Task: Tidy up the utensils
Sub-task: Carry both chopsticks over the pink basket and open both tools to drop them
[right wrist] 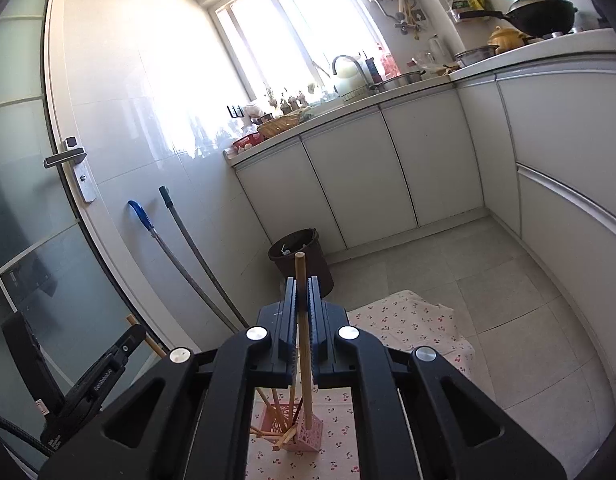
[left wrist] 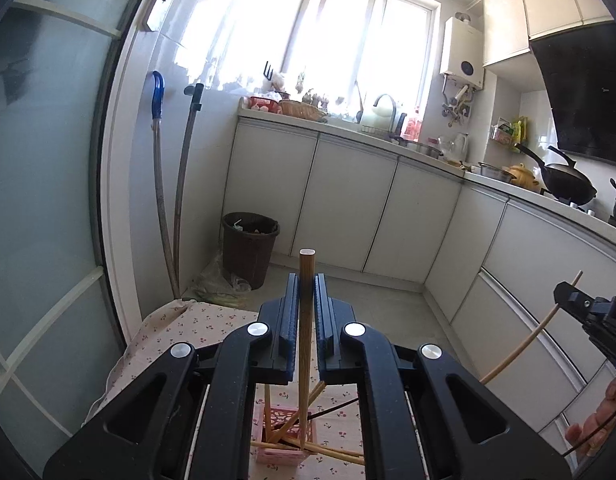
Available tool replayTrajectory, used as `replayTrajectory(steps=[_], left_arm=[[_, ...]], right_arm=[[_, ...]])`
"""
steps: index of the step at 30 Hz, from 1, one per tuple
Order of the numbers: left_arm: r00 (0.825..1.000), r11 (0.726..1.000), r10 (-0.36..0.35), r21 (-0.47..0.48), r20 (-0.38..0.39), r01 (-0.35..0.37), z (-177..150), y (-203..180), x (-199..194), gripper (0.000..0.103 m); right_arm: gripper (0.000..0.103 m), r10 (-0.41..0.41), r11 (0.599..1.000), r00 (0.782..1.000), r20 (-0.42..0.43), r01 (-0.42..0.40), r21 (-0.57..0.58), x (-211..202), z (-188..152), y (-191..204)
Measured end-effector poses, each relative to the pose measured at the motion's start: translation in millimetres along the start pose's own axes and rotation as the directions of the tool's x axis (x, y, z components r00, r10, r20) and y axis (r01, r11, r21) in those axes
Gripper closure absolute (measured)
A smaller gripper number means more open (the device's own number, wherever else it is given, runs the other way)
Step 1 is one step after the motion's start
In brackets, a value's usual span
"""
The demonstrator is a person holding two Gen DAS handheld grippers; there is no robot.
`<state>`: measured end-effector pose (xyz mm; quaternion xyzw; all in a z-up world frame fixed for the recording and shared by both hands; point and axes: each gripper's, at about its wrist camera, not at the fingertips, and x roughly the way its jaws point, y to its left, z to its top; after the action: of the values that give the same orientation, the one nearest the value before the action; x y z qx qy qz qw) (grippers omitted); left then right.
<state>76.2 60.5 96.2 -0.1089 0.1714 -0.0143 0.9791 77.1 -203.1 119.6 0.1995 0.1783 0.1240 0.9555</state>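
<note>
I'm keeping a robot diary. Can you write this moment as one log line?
left gripper: shut on chopstick | right gripper: shut on second chopstick | pink basket: below, on cloth

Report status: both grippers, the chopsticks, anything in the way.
Left gripper shut on a wooden chopstick. Right gripper shut on another chopstick. Both above the pink basket, more chopsticks inside. Nothing in the way.

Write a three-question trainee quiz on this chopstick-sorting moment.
1. True or false: the left hand-held gripper is shut on a chopstick.
2. What colour is the basket on the cherry-print cloth? A) pink B) green C) black
3. What does the right hand-held gripper hold?

Key: 1 true; 2 A; 3 a light chopstick, upright between its pads.
</note>
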Motion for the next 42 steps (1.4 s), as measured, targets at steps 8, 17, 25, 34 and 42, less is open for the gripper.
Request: replayTrajectory(steps=[8, 17, 25, 34, 42], left_arm=[[0.984, 0.998, 0.061, -0.014, -0.169, -0.065, -27.9, 16.8, 48.9, 0.070], [0.994, 0.986, 0.086, -0.138, -0.074, -0.096, 5.6, 47.5, -7.7, 0.056], [0.994, 0.985, 0.099, -0.137, -0.036, -0.103, 12.7, 54.5, -30.6, 0.048], [0.990, 0.983, 0.095, -0.146, -0.106, -0.110, 3.2, 65.2, -12.3, 0.048], [0.992, 0.991, 0.073, -0.106, -0.105, -0.085, 0.9, 53.7, -19.6, 0.048]], right_arm=[[0.098, 0.015, 1.000, 1.000, 0.004, -0.015, 0.025, 4.7, 1.5, 3.5], [0.098, 0.065, 0.996, 0.998, 0.028, -0.066, 0.051, 11.4, 4.5, 24.8], [0.098, 0.030, 0.999, 1.000, 0.009, -0.030, 0.023, 40.4, -9.3, 42.6], [0.094, 0.004, 1.000, 0.993, -0.116, -0.007, -0.025, 106.1, -63.3, 60.2], [0.093, 0.020, 0.993, 0.986, -0.165, -0.038, -0.108, 92.7, -73.2, 82.0]])
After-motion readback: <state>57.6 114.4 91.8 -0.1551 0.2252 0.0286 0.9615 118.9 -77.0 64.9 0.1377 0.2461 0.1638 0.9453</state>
